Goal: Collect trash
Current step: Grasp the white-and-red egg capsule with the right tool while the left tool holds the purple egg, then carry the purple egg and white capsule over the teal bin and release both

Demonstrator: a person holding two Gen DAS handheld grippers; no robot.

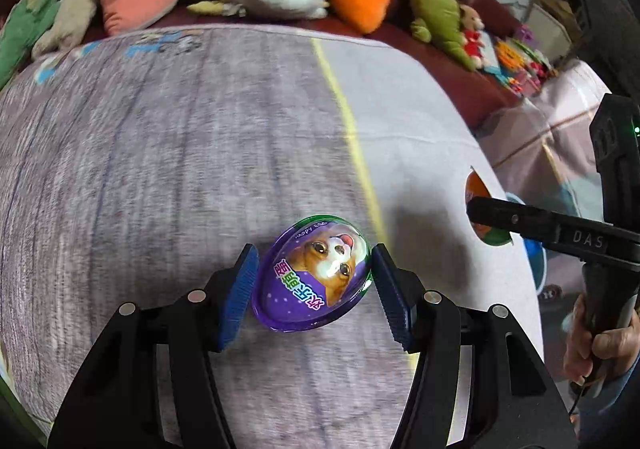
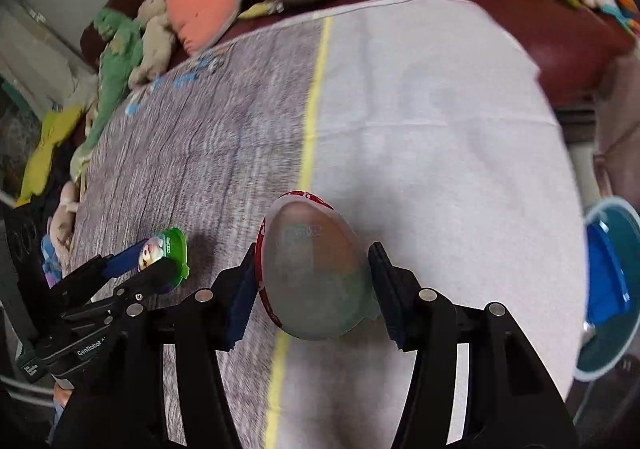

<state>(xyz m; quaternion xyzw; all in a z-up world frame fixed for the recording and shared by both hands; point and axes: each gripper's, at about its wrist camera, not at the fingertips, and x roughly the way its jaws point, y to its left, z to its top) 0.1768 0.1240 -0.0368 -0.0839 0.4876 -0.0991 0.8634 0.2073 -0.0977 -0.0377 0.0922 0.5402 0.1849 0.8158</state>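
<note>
My left gripper (image 1: 314, 291): clamped on the purple egg pack (image 1: 316, 275)
My right gripper (image 2: 312, 285): clamped on the red-rimmed egg pack (image 2: 316, 273)

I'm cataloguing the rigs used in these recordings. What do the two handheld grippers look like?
Both grippers, left and right, have black angular plastic linkages with round silver pivot pins and blue ribbed finger pads. White lettering marks each body, "GenRobot" on the left and "DAS" on the right. The person's bare hand wraps a black handle.
</note>
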